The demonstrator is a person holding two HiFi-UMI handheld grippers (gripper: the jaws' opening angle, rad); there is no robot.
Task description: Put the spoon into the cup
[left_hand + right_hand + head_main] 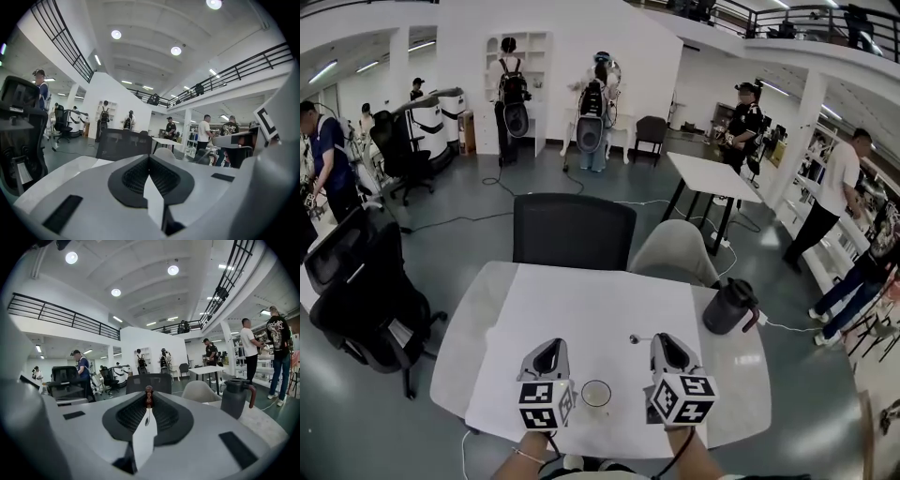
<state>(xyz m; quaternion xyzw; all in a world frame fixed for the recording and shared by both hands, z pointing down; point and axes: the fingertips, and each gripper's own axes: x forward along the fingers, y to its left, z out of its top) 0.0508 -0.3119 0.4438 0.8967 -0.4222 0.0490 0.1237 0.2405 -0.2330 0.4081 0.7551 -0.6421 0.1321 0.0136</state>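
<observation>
A white cup point(596, 394) stands near the front edge of the white table point(581, 309), between my two grippers. My right gripper point(662, 341) is to the right of the cup and is shut on a small spoon point(636, 338), whose end sticks out to the left of the jaw tips. In the right gripper view the spoon point(148, 400) shows a brown knobbed handle pinched at the tips of the right gripper point(149, 392), with its small bowl hanging below. My left gripper point(550, 347) is to the left of the cup. Its jaws meet at the tips of the left gripper point(149, 158) with nothing between them.
A black jug point(729, 307) stands at the table's right edge, also seen as the jug point(236, 397). A black chair point(572, 230) and a grey chair point(680, 251) stand at the far side, and a black office chair point(366, 291) on the left. Several people stand further off.
</observation>
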